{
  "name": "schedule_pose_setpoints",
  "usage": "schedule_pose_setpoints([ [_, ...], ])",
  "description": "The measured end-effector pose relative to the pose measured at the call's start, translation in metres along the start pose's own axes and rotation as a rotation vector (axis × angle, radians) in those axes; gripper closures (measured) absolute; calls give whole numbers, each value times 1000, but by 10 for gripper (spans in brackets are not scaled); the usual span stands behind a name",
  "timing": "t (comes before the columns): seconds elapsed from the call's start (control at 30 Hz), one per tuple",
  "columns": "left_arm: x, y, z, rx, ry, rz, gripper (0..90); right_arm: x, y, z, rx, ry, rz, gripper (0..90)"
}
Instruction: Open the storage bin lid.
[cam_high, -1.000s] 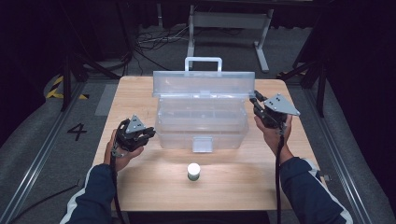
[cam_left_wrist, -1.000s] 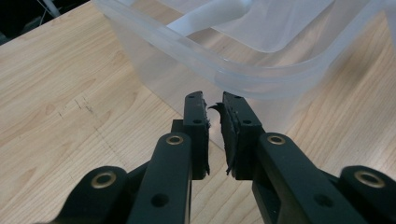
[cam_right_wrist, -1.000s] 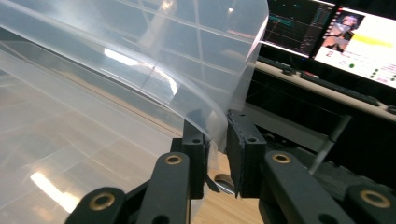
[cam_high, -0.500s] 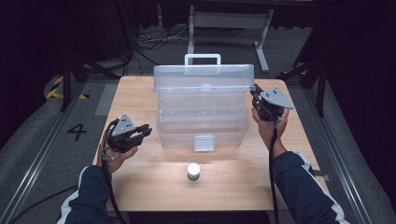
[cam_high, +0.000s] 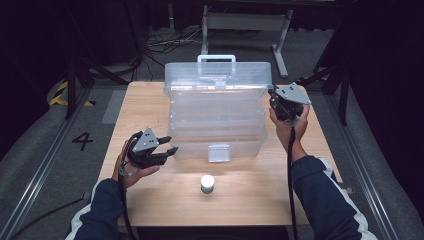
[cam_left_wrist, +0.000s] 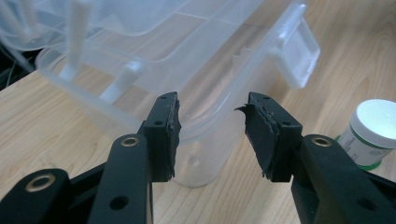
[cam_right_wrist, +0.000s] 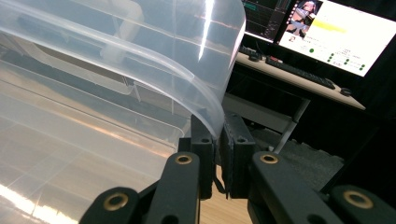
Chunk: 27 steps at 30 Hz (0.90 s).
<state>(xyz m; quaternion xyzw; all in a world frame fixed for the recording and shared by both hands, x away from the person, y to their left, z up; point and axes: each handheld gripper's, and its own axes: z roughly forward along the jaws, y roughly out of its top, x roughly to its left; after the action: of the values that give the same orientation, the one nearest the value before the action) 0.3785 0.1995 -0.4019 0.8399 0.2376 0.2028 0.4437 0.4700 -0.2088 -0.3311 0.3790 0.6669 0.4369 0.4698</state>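
Observation:
A clear plastic tool box stands mid-table with its lid raised and its tiers spread. My right gripper is shut on the lid's right edge; in the right gripper view the lid's rim runs down into the closed gripper. My left gripper is open, just off the box's front left corner. In the left gripper view, that gripper frames the box wall without touching it. A small white jar stands in front of the box latch.
The wooden table has bare room at the front and on both sides of the box. The jar sits to the right of the left gripper. A lit monitor on a desk is beyond the table. Cables lie on the floor behind.
The right gripper has swung the lid further up and back. The left hand has drawn toward the near edge, its open jaws now pointing at the box's front left corner.

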Motion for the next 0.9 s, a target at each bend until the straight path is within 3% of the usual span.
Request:
schedule_pose_setpoints([
  [0.23,-1,5,10,16,-8,36,546,-4,6,5,27,18,-12,850],
  [0.3,0,8,13,15,-50,42,575,-4,8,6,34,20,-16,850],
  [0.37,-1,12,18,42,-59,68,577,-6,11,8,40,28,-9,850],
  [0.5,1,16,30,70,-83,72,601,-8,15,11,54,32,-15,850],
  [0.67,2,17,40,87,-74,88,635,-12,20,16,64,49,-2,851],
  [0.77,7,16,43,72,-115,70,658,-14,22,20,65,56,5,852],
  [0.83,7,16,49,116,-132,93,672,-15,23,22,66,58,14,852],
  [0.9,7,17,52,110,-153,100,666,-16,24,24,64,62,26,853],
])
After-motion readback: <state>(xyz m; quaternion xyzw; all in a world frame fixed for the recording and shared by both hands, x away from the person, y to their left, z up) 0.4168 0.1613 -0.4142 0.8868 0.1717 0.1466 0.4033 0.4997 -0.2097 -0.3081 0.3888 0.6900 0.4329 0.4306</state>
